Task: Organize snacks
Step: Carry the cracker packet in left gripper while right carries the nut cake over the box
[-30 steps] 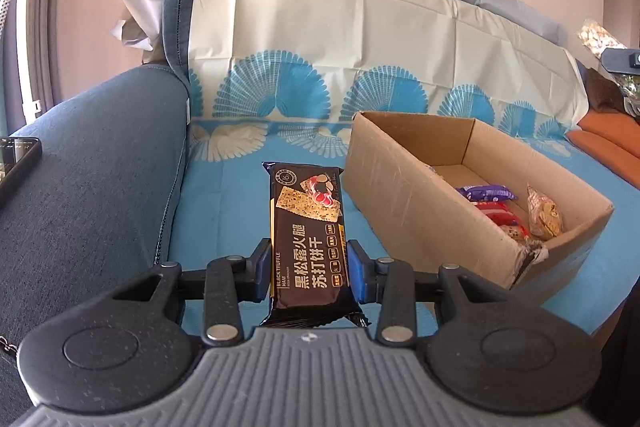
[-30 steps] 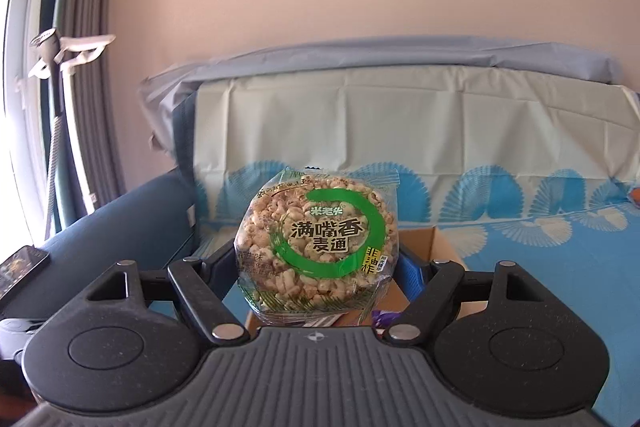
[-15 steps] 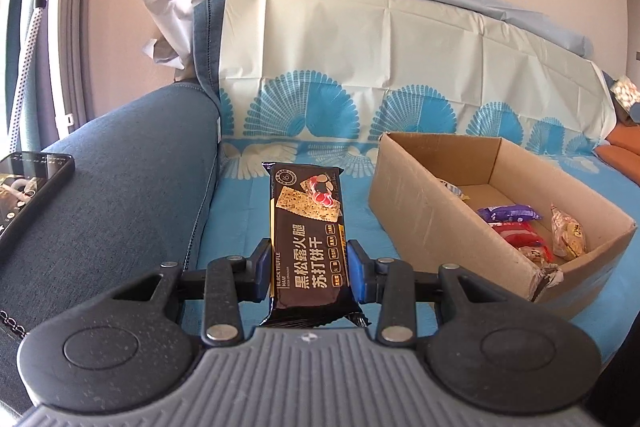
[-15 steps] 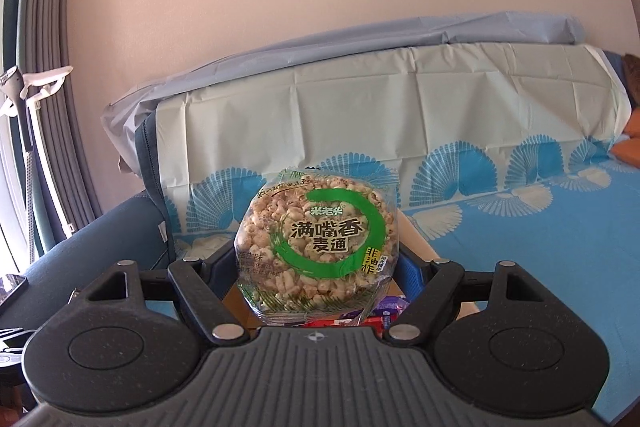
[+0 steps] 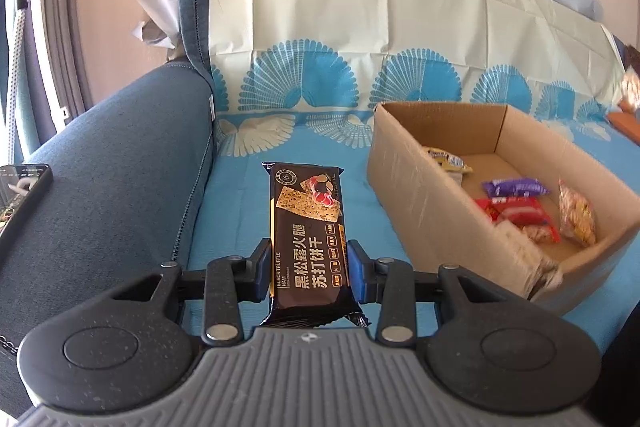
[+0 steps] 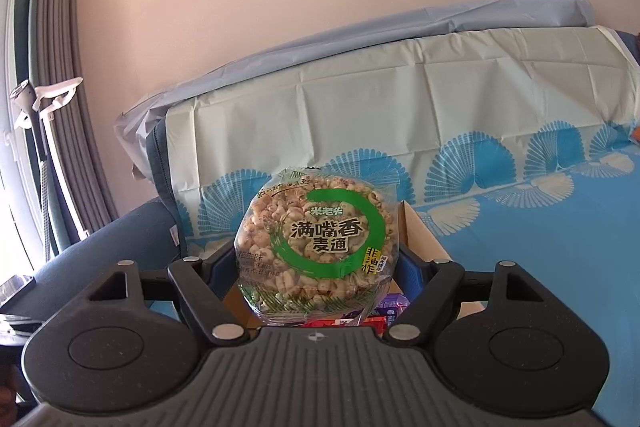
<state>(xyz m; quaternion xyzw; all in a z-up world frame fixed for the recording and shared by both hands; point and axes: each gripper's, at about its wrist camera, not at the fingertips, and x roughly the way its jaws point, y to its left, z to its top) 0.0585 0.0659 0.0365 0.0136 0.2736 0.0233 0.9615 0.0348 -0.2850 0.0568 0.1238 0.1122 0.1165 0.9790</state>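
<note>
My left gripper [image 5: 310,269] is shut on a black cracker pack [image 5: 306,223], held upright above the blue sofa cover. To its right stands an open cardboard box [image 5: 420,195] holding a purple packet [image 5: 514,187], a red packet [image 5: 520,213], a yellow packet [image 5: 446,159] and a clear puffed-snack bag [image 5: 576,213]. My right gripper [image 6: 316,265] is shut on a round clear bag of puffed grain with a green ring [image 6: 316,241]. Behind that bag, the cardboard box [image 6: 420,233] edge shows, with purple and red packets [image 6: 384,311] peeking out below.
A dark blue sofa armrest [image 5: 104,163] lies at the left with a phone [image 5: 22,193] on it. The patterned cover [image 5: 360,39] drapes the backrest. Curtains [image 6: 60,75] and a white pole stand [image 6: 44,99] are at far left.
The left view has swung left, so the box now sits further right in it and shows more of its inside. The right view has rolled and dropped toward the box. Both grips are unchanged.
</note>
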